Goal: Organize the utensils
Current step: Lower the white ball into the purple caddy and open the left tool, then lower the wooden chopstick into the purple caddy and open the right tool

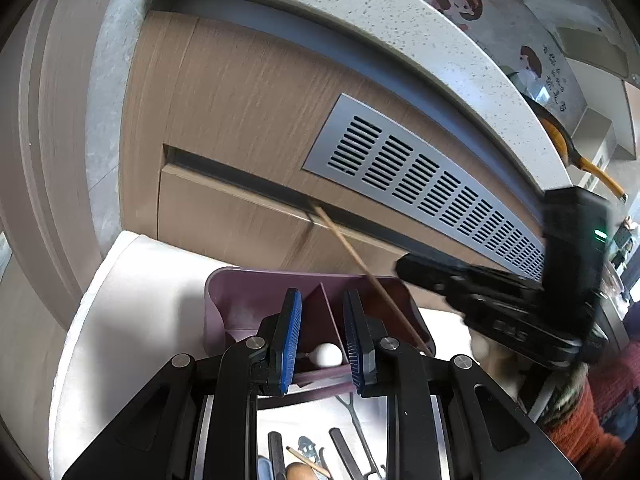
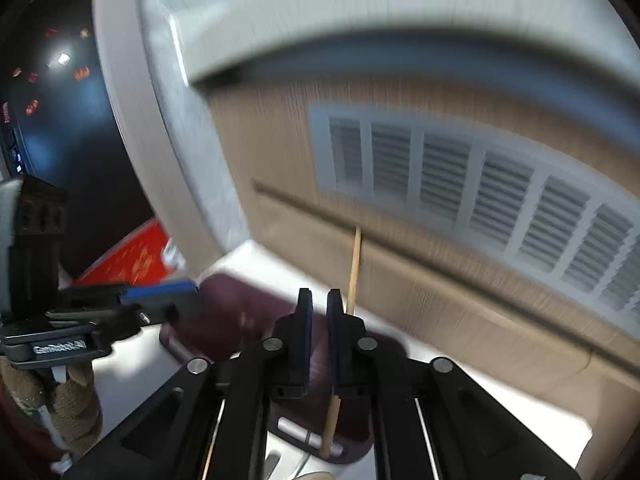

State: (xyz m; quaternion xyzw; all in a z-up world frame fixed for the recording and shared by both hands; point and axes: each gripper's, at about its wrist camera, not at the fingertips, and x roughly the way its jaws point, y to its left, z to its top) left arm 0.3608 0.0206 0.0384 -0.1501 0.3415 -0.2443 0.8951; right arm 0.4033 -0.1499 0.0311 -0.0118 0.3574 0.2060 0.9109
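A mauve utensil holder [image 1: 256, 296] with a middle divider stands on a white table. A white spoon bowl [image 1: 328, 354] lies in it. A wooden chopstick [image 1: 360, 258] leans in its right compartment, tip against the cabinet. My left gripper [image 1: 322, 344] is open, its blue pads straddling the divider at the holder's near rim. In the blurred right wrist view the right gripper [image 2: 319, 344] is above the holder [image 2: 224, 320], jaws almost together with a narrow gap, and the chopstick [image 2: 353, 272] passes just right of the fingers. The right gripper also shows in the left wrist view [image 1: 500, 300].
Several utensils [image 1: 312, 452] lie on the white table [image 1: 132, 320] under my left gripper. A wood cabinet front with a metal vent grille [image 1: 420, 184] stands right behind the holder, under a speckled countertop. A red box [image 2: 132, 260] sits at the left.
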